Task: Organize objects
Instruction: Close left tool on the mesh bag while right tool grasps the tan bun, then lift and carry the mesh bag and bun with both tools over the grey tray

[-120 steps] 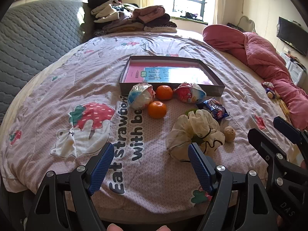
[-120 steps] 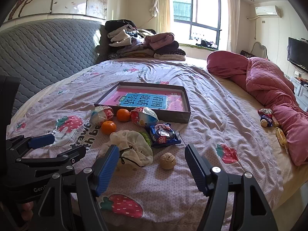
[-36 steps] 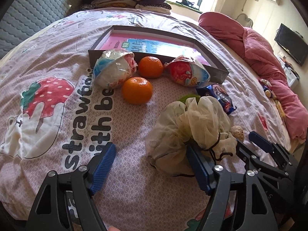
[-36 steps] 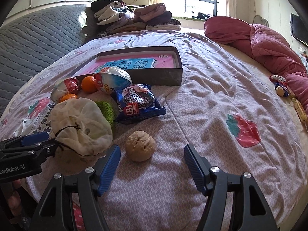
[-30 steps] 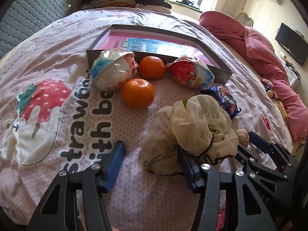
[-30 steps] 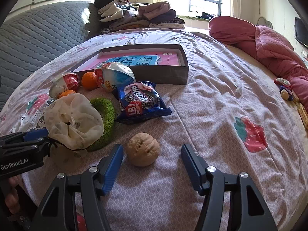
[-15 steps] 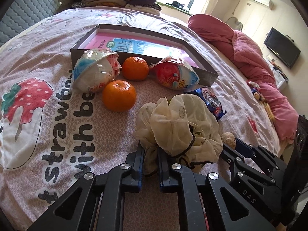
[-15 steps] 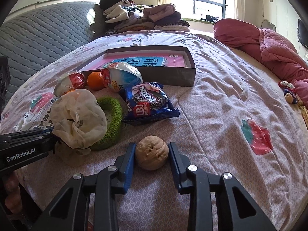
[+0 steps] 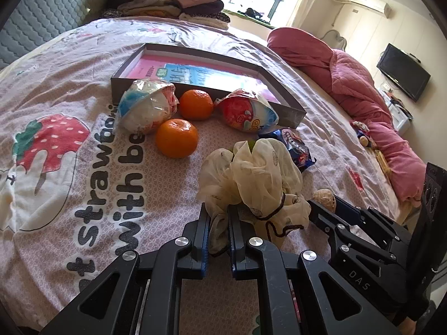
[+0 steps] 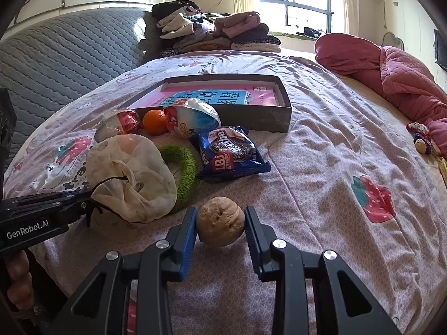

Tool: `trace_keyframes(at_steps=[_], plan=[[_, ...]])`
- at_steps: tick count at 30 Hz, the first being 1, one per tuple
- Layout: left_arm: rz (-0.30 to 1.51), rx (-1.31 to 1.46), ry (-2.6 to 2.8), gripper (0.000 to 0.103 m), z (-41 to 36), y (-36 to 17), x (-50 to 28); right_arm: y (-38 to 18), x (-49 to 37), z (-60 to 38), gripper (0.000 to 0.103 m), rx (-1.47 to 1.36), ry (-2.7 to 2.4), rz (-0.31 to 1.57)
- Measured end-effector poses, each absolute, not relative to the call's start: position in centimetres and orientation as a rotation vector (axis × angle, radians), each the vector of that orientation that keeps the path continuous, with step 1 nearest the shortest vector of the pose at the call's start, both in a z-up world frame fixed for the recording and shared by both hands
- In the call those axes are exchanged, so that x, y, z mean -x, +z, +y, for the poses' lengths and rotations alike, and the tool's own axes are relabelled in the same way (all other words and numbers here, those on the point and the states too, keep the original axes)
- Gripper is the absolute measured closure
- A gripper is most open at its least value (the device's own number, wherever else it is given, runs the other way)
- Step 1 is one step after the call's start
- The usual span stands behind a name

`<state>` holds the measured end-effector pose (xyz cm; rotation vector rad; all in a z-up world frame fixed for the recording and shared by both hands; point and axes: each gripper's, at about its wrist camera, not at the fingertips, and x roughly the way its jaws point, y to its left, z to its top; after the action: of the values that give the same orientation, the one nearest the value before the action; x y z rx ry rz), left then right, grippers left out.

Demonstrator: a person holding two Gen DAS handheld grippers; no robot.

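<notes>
Left gripper (image 9: 217, 224): narrow, its blue pads clamped on a fold at the near edge of the cream mesh pouch (image 9: 259, 178); the pouch bulges up beyond the fingers.
Right gripper (image 10: 220, 223): pressed on both sides of the walnut (image 10: 220, 221), which sits between the pads just above the bedsheet (image 10: 321, 167) (whether it touches the sheet cannot be told).
Person's hand (image 10: 18, 282): fingers wrapped round the left gripper's handle at the lower left of the right wrist view.
Green knitted ring (image 10: 183, 173): flat on the sheet, partly under the pouch's far side.
Blue cookie packet (image 10: 230, 153): just beyond the ring, touching it or nearly so.
Oranges: one (image 9: 176, 138) left of the pouch, a second (image 9: 196, 104) further back by the box wall.
Wrapped egg-shaped toys: one (image 9: 146, 106) left of the oranges, one (image 9: 247, 114) right of them, both against the box.
Shallow grey box (image 9: 290, 113): behind the row, holding a pink and blue book (image 9: 192, 74).
Far end: folded clothes (image 10: 215, 33) stacked near the window; pink quilt (image 10: 396, 81) bunched along the right.
</notes>
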<state>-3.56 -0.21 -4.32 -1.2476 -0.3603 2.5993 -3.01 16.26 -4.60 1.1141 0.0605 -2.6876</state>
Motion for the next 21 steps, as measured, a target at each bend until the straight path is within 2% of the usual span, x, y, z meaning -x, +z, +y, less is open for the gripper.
trace_keyframes(at_steps=[21], plan=[[-0.342, 1.135, 2.690, 0.092, -1.5, -1.1, 1.5, -2.1, 1.6, 15.3, 0.069, -1.045, -2.709, 0.094]])
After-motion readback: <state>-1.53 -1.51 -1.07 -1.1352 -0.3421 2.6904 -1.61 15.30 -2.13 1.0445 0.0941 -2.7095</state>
